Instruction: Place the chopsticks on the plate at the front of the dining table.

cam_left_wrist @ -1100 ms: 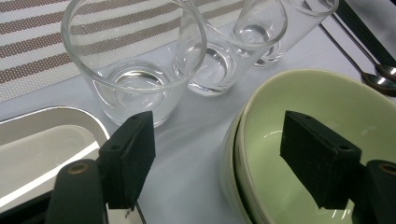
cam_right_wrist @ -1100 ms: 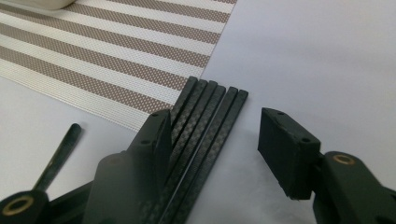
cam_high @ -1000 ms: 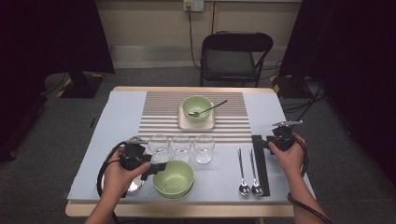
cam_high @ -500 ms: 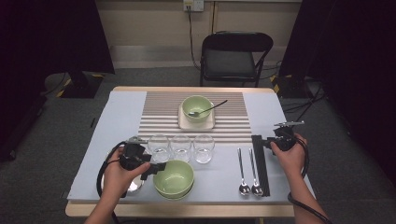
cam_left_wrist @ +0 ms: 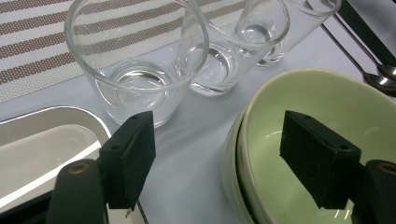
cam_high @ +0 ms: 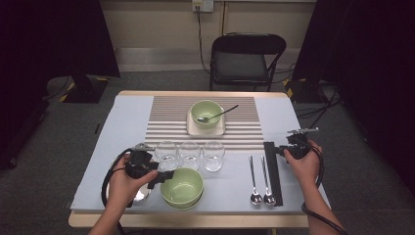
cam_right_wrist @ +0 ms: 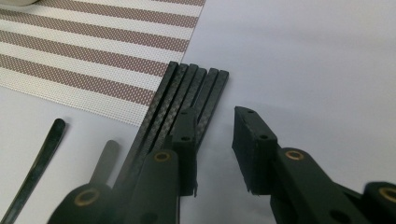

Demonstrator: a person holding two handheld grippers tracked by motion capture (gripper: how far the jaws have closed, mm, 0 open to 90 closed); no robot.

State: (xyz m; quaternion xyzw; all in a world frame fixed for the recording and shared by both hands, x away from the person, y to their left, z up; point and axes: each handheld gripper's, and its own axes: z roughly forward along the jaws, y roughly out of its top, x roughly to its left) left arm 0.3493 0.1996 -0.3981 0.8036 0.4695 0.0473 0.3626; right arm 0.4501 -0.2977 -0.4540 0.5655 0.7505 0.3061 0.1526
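- High view: the left hand-held gripper (cam_high: 157,177) sits at the near left of the light blue-grey table (cam_high: 122,122), right at the rim of the near pale green ceramic bowl (cam_high: 182,188).
- Left gripper view: its jaws stand wide and straddle that bowl's (cam_left_wrist: 299,140) rim, one pad inside the bowl, the other outside above the table; neither pad visibly presses on the rim, so nothing is gripped.
- That bowl looks like two stacked bowls, with a second rim just under the first.
- Beside the outer jaw lies a shiny metal tray (cam_left_wrist: 37,140); beyond it stand three clear drinking glasses (cam_left_wrist: 140,60) in a row, just beside the bowl.
- High view: the right hand-held gripper (cam_high: 280,150) rests at the far end of the bundle of black woven-pattern chopsticks (cam_high: 274,171), which lies at the right of the table, next to two steel spoons (cam_high: 259,178).
- Right gripper view: its jaws have just been closing and now stand narrow; one pad lies over the chopsticks (cam_right_wrist: 196,93), the other over bare table at their side, with a gap left between them. Whether the pad touches the sticks I cannot tell.
- Farther back, a second green bowl with a spoon in it (cam_high: 206,112) sits on a small white square plate (cam_high: 192,128) on the brown-and-white striped placemat (cam_high: 166,112).
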